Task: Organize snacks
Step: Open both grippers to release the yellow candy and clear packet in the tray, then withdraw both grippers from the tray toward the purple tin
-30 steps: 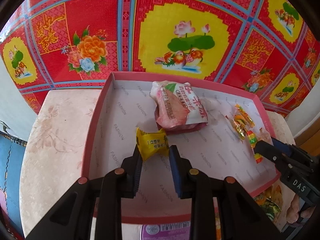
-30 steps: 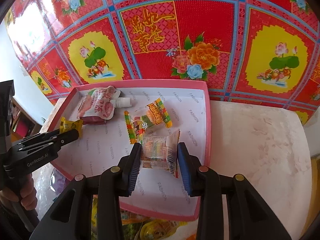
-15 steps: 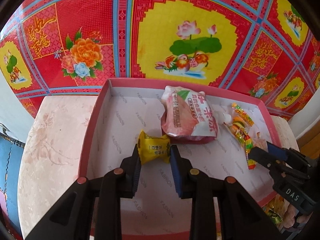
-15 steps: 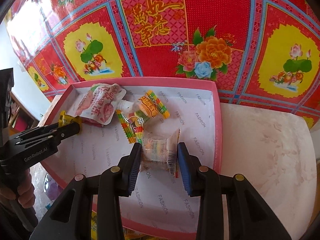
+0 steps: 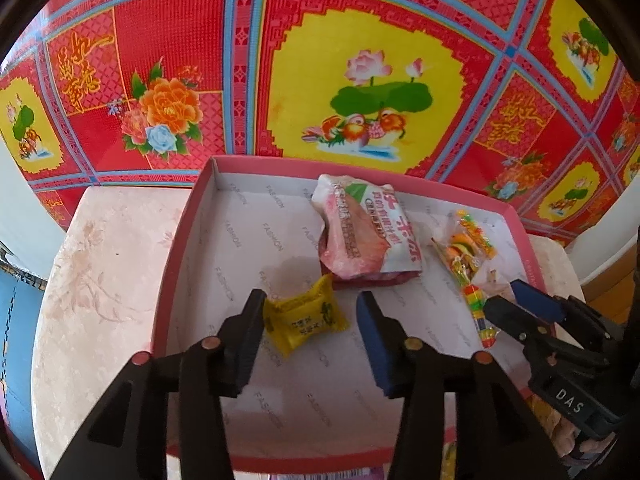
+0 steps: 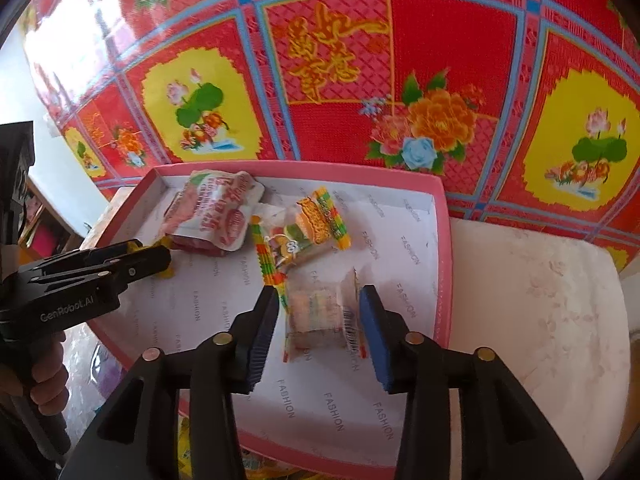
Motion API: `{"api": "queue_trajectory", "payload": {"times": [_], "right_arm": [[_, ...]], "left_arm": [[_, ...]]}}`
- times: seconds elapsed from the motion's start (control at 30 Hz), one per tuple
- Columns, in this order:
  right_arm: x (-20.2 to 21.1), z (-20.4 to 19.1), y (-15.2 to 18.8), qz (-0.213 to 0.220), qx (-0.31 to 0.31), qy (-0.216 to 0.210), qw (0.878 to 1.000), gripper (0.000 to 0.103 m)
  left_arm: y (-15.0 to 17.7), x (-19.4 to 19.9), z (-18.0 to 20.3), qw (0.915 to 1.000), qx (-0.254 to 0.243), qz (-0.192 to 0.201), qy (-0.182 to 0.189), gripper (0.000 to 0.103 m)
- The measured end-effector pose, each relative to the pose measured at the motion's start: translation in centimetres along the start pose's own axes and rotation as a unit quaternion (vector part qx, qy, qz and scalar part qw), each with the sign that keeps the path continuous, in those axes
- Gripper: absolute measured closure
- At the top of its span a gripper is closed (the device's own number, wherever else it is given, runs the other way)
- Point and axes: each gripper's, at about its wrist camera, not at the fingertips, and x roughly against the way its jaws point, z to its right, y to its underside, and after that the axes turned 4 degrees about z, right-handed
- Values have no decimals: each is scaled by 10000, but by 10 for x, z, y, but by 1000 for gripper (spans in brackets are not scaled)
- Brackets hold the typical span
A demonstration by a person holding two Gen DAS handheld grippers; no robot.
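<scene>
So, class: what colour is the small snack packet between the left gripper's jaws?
Yellow packet, green print; clearest in the left wrist view.

Glossy plastic wrappers catch the light: the yellow snack packet (image 5: 304, 320), the clear candy pack (image 6: 320, 316). The pink box (image 5: 176, 248) looks matt cardboard, paper-lined. The bench (image 5: 100, 280) is smooth, marbled.

Bright, even daylight in both views — colours saturated, shadows soft. Strong white glare on the glossy red patterned cloth (image 6: 72, 52) at upper left of the right wrist view. Faint shadow on the white box floor (image 5: 288, 276) beside the yellow snack packet (image 5: 304, 318). Heavy fisheye bending, dark vignette in the corners. Near fingers (image 5: 376, 344) slightly soft — motion-blurred.
</scene>
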Motion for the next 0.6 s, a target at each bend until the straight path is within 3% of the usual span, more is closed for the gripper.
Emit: {"api": "queue_trajectory", "payload": {"times": [0.6], "right_arm": [[39,9,10,345,-212,42,9992,56]], "left_arm": [[21,50,-4,9995,-35,299,96,46]]}}
